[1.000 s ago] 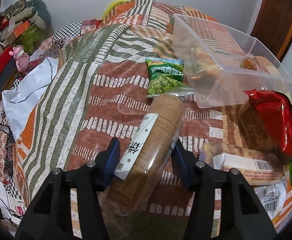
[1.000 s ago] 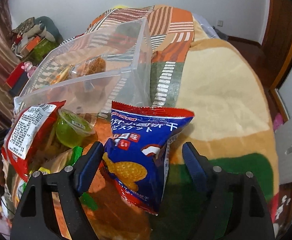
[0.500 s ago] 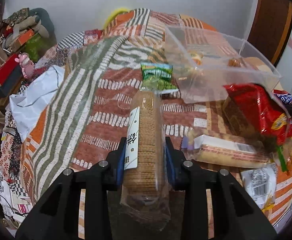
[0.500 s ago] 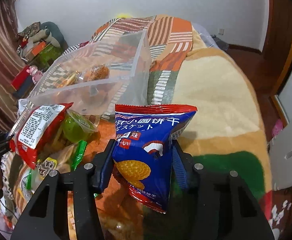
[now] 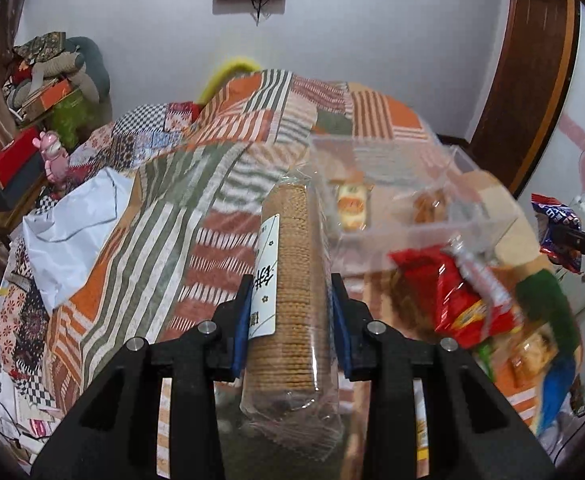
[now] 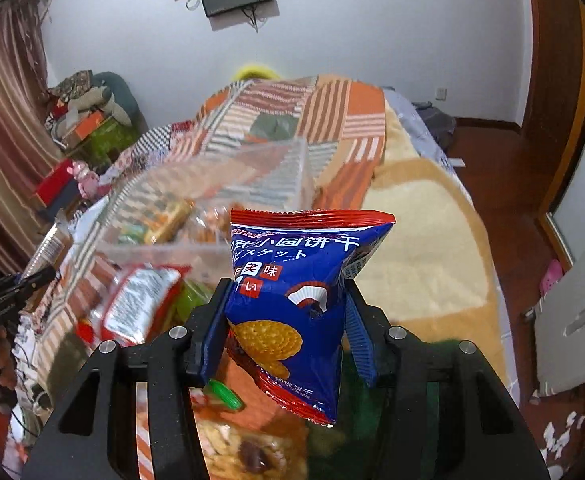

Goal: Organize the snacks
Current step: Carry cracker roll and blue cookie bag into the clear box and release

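Note:
My left gripper [image 5: 291, 312] is shut on a clear sleeve of round brown biscuits [image 5: 292, 280] and holds it up above the bed. My right gripper [image 6: 288, 316] is shut on a blue and red biscuit bag [image 6: 300, 288], lifted off the bed; that bag also shows at the right edge of the left wrist view [image 5: 554, 224]. A clear plastic bin [image 5: 412, 184] lies ahead with a few snacks inside; it also shows in the right wrist view [image 6: 228, 200]. A red snack bag [image 5: 464, 296] lies in front of the bin.
The striped patchwork bedspread [image 5: 140, 240] covers the bed. More snack packets [image 6: 140, 304] lie below the right gripper. A white cloth [image 5: 76, 224] and clutter with a pink toy [image 5: 54, 156] are at the left. A wooden door frame [image 5: 528, 80] is at the right.
Both grippers closed on their packets and rose. The biscuit sleeve and the blue bag now hang above the bed, nearer the bin.

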Demonstrator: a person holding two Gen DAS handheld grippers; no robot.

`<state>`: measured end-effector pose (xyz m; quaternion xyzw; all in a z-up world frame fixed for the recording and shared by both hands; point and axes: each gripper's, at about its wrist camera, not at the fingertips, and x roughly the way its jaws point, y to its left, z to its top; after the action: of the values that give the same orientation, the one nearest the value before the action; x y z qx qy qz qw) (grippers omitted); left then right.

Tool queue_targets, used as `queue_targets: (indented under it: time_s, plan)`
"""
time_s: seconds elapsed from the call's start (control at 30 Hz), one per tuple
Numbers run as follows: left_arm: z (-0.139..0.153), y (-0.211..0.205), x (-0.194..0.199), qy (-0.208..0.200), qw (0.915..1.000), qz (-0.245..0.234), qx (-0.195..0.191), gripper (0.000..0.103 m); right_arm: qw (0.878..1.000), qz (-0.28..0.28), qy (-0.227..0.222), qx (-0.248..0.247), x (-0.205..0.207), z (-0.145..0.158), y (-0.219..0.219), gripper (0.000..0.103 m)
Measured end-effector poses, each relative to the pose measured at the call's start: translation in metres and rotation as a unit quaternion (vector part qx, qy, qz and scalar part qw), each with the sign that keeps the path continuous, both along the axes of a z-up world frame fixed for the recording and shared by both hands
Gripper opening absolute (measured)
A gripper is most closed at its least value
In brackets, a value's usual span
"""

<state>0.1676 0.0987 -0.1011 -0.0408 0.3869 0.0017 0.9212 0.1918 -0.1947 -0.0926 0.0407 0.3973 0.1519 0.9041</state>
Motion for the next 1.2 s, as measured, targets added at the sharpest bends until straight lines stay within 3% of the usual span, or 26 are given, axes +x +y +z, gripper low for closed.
queue_targets:
  time_s: [0.2, 0.4, 1.2]
  plan:
    - [0.027, -0.021, 0.017, -0.021, 0.9994, -0.024, -0.015, 0.035, 0.999, 0.007, -0.034, -0.001, 0.009, 0.021, 0.011, 0.049]
    - [0.036, -0.043, 0.041, -0.029, 0.9988, -0.032, -0.024, 0.035, 0.999, 0.02, -0.047, 0.004, 0.025, 0.022, 0.022, 0.049]
    - [-0.023, -0.075, 0.145, 0.039, 0.9949, -0.092, -0.018, 0.035, 0.999, 0.048, 0.016, -0.017, 0.091, -0.026, 0.053, 0.049]
